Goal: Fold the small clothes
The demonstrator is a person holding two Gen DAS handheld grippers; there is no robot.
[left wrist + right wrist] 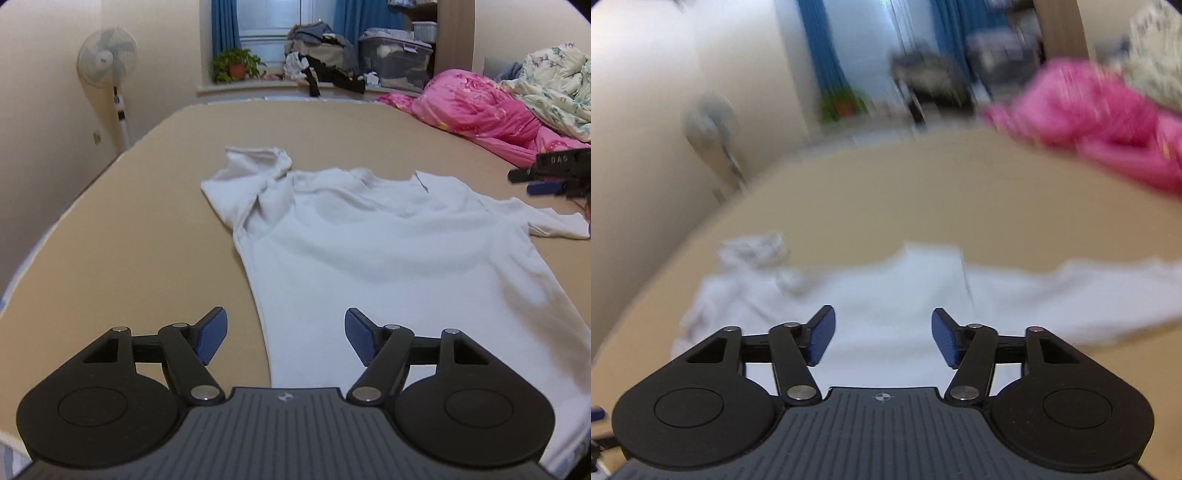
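White T-shirt (388, 254) spread flat on tan bed (147, 229), one sleeve crumpled, pink quilt (480, 107) beyond. Left hand-held gripper (285, 338) wide open, empty, poised over shirt's hem edge. Right hand-held gripper (882, 338) likewise wide open, gripping nothing, above shirt's body; view blurred.
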